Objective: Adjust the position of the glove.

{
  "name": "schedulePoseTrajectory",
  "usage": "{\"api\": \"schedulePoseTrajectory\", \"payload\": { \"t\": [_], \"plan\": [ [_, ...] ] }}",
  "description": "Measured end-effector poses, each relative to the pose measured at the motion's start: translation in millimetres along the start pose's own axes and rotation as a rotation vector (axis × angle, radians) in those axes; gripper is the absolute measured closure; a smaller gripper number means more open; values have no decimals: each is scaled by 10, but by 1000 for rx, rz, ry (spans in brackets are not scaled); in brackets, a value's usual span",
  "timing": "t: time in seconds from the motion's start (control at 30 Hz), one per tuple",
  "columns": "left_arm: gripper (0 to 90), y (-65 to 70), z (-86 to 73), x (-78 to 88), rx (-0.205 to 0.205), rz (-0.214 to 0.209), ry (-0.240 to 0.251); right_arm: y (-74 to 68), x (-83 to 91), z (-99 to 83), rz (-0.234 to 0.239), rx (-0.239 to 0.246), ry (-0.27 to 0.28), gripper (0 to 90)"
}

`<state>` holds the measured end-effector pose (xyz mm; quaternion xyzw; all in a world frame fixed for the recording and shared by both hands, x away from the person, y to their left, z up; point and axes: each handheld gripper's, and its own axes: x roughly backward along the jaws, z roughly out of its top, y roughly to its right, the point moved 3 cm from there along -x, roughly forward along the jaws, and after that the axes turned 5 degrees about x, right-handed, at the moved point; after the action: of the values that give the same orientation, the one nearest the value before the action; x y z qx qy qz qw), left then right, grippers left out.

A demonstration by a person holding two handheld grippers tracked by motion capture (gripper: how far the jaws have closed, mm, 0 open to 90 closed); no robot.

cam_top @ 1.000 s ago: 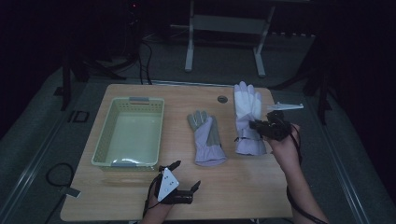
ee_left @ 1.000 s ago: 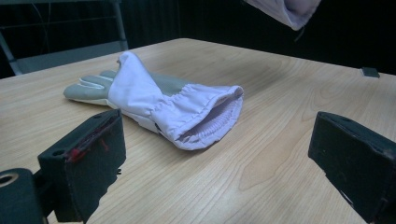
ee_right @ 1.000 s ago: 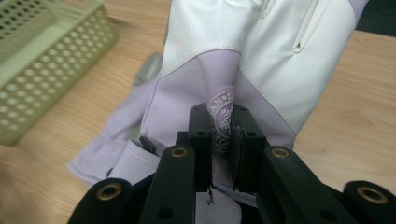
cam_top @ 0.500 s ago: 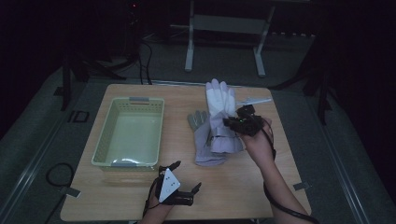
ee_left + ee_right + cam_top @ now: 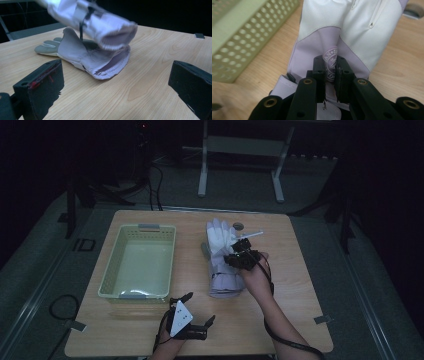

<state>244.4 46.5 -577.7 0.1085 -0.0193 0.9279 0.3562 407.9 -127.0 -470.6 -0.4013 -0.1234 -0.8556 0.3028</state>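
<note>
Two black jaws spread wide over bare wooden tabletop (image 5: 150,75); beyond, lilac glove (image 5: 82,53) lying cuff-open, second glove (image 5: 100,22) hanging blurred just above it.

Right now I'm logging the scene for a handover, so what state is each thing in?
Carried glove: pinched by a fold, lifted over the other glove.
Lying glove: flat on the table, cuff gaping.
Basket: upright, nothing seen inside.
Right hand-held gripper: shut on the carried glove.
Left hand-held gripper: open, holding nothing.
</note>
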Motion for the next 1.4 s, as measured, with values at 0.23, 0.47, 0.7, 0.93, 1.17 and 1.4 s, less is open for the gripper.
{"api": "schedulePoseTrajectory", "payload": {
  "t": [0.23,0.47,0.7,0.93,1.17,1.4],
  "plan": [
    [3,-7,1,-4,11,0,-2,27,-270,-66,-7,-35,-46,803],
    [3,-10,1,-4,11,-2,-2,-4,-510,-138,-29,-46,-78,790],
    [3,-14,1,-4,16,-4,-1,4,-557,-215,-49,-43,-77,792],
    [3,-23,2,-5,20,-8,-5,89,-490,-283,-70,-53,-67,790],
    [3,-24,3,-8,22,-10,-8,174,-439,-326,-95,-63,-72,789],
    [4,-11,4,-19,8,-4,-17,235,-391,-384,-83,-77,-40,732]
  ]
}}
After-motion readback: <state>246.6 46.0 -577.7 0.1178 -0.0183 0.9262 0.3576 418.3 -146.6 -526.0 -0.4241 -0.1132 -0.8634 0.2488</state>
